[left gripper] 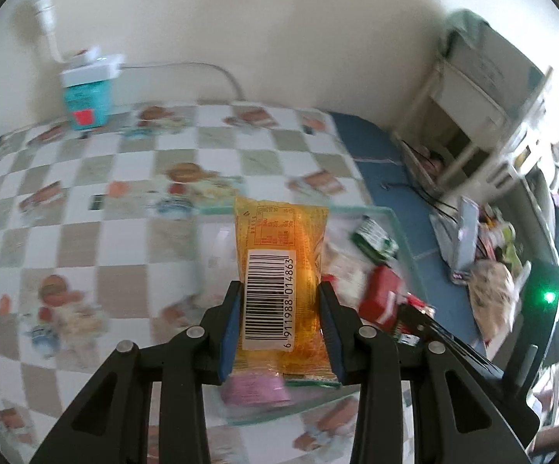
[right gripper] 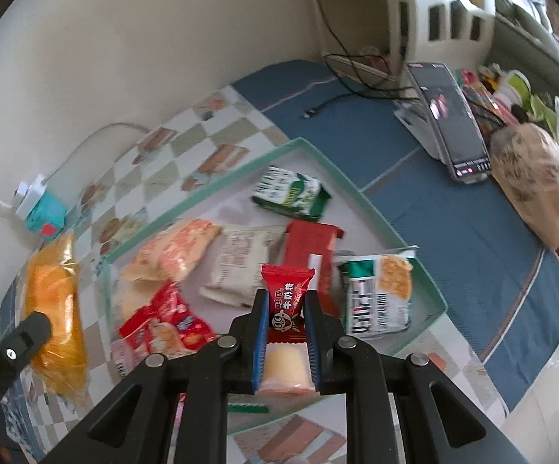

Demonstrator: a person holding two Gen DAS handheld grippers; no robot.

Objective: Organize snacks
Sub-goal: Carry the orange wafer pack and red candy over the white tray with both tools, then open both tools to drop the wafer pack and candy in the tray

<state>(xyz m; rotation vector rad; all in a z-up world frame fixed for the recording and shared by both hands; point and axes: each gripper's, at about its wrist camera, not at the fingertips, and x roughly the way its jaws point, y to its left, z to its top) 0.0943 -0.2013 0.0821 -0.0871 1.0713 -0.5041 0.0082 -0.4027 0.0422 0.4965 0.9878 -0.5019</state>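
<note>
Left tool (left gripper: 281, 309) clamps orange packet (left gripper: 279, 270), hiding tray (left gripper: 395, 224) contents; right tool (right gripper: 287, 309) clamps red candy (right gripper: 285, 297).

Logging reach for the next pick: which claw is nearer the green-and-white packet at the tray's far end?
Right, probably. The right claw hangs over the tray, below the green-and-white packet, gripping a red candy. The left claw holds the orange packet beyond the tray's opposite side.

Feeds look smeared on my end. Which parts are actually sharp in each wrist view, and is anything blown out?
Left wrist view: the orange packet between the jaws is sharp, its barcode readable; the checkered tablecloth and the tray are motion-smeared, and the right edge is blown out by daylight. Right wrist view: the red candy is crisp, the tray snacks slightly soft, with fisheye bending at the rim.
</note>
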